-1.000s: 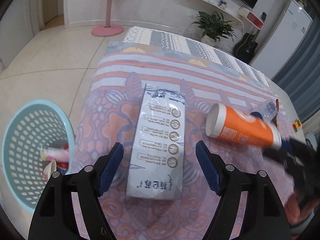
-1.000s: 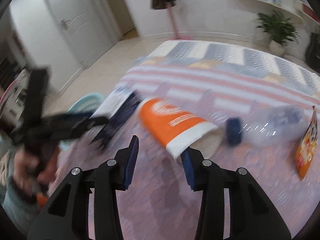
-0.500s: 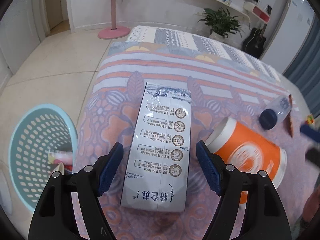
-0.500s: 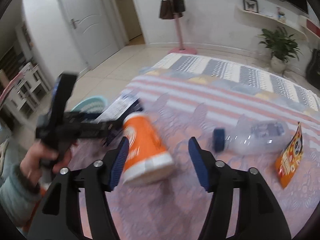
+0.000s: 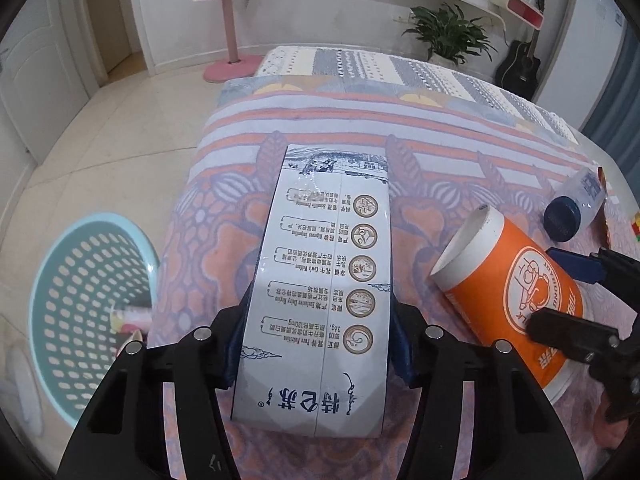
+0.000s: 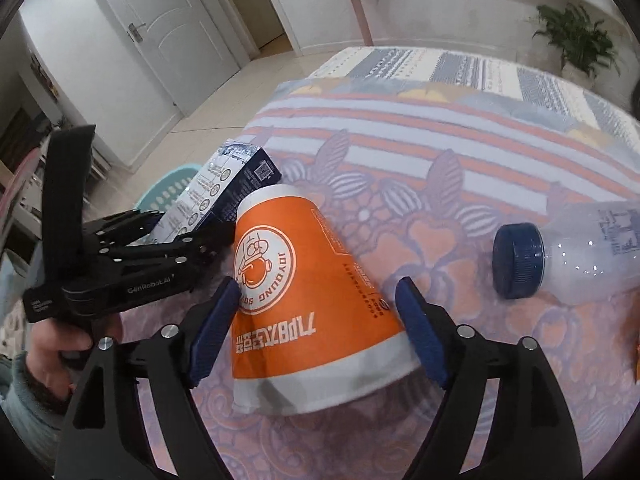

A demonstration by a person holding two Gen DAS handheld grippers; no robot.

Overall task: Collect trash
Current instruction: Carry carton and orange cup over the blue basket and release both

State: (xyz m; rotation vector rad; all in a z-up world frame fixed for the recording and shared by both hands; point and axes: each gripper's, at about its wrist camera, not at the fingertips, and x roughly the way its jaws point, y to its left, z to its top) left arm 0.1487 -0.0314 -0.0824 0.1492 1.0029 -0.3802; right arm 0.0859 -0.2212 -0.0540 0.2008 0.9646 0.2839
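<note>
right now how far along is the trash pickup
Done: a few pieces already lie in the basket. In hand: the left gripper is shut on the carton, and the right gripper straddles the orange cup, jaws open, not yet gripping. Left: the bottle and a snack wrapper on the cloth, untouched.

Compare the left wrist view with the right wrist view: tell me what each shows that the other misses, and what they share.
Only the left wrist view shows the black guitar and trash lying inside the teal perforated plastic basket.

Only the right wrist view shows the white panelled door and the hand holding the left claw.

Both show the grey milk carton with the left claw closed on it, the orange paper cup lying between the right claw's open fingers, and the blue-capped clear plastic bottle.
</note>
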